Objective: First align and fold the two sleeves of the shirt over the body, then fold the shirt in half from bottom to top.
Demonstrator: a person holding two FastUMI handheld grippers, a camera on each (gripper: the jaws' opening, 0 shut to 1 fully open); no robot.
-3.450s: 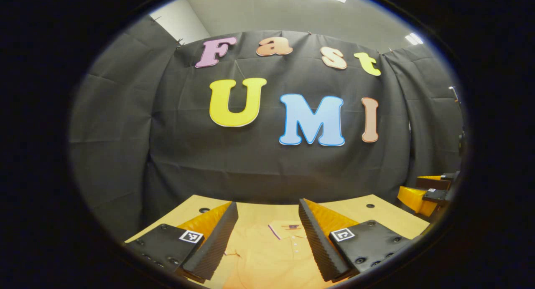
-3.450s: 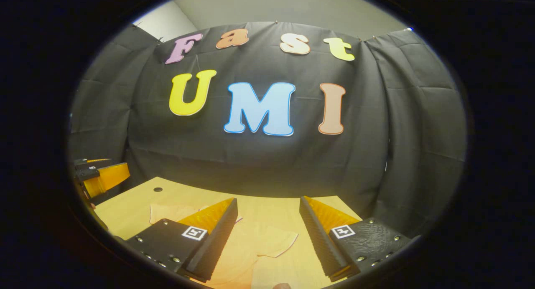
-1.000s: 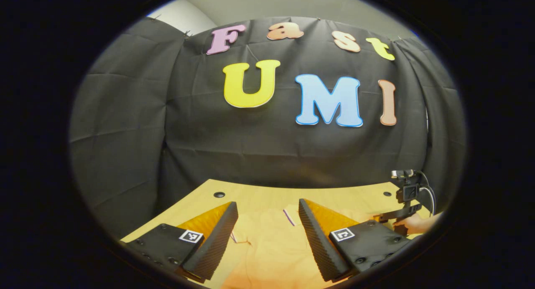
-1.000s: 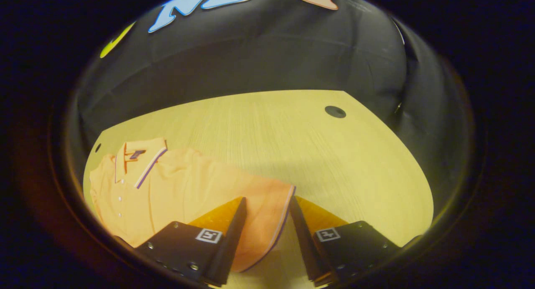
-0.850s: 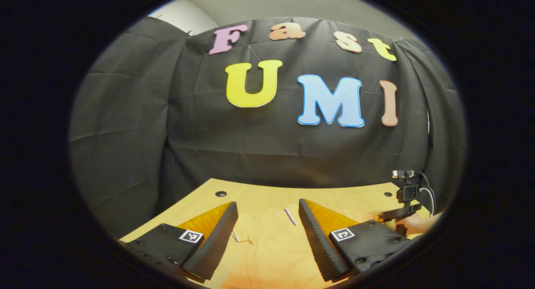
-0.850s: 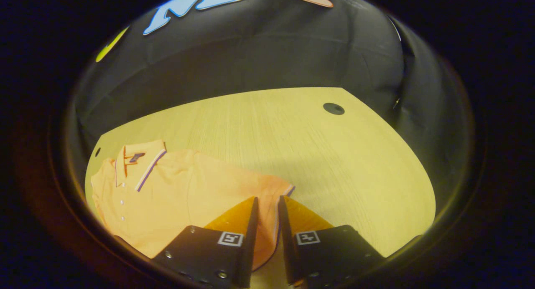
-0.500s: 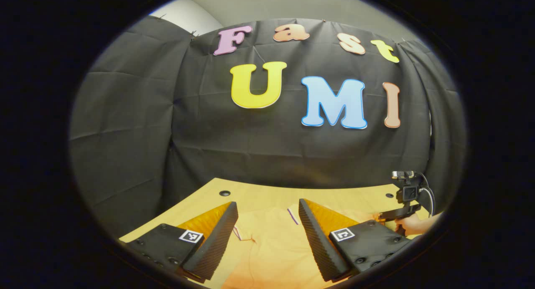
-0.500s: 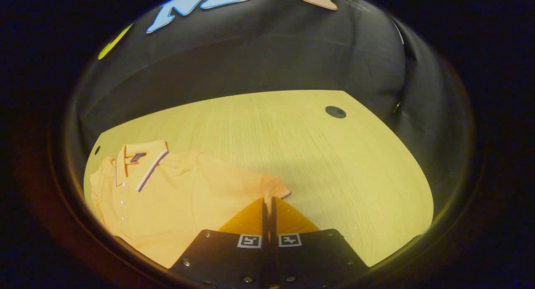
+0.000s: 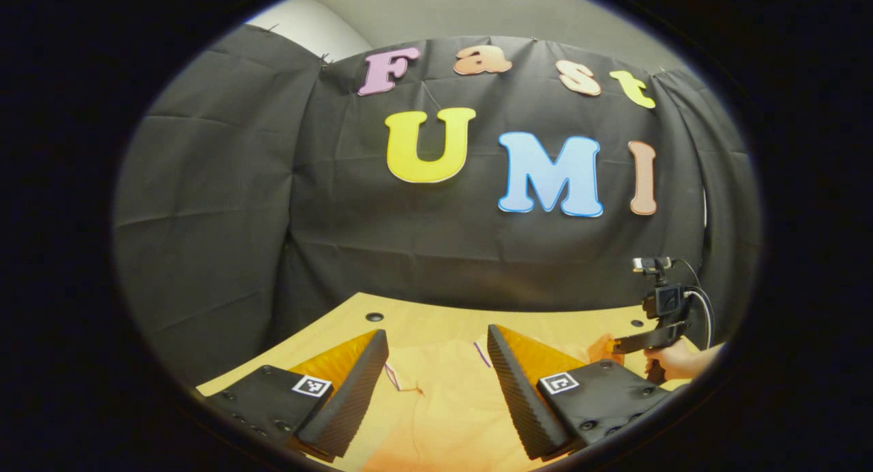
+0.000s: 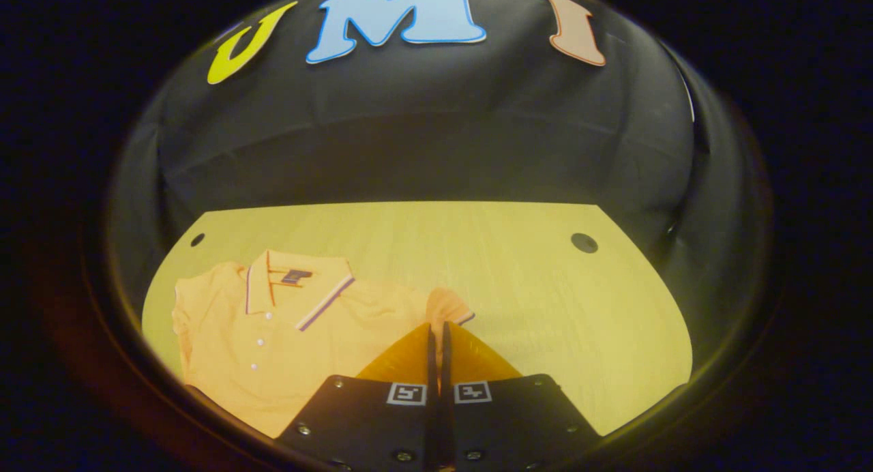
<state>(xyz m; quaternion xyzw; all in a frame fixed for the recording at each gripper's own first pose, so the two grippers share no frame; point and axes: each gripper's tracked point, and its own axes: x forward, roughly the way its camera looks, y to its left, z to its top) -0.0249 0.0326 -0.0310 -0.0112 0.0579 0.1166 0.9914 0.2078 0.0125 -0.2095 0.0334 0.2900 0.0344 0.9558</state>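
- Left gripper (image 9: pixel 436 363): fingers spread wide apart, nothing between them, held low and pointing forward.
- Right gripper (image 10: pixel 436 332): fingers pressed together, pinching the sleeve (image 10: pixel 447 305) at their tips, tilted downward.
- In the left gripper view, a hand (image 9: pixel 672 359) grips the right gripper's handle.

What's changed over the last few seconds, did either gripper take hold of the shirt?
The right gripper came down to the shirt, closed on the sleeve end and has begun lifting it toward the body. The left gripper stayed open above the shirt, drifting only slightly. The table is unchanged.
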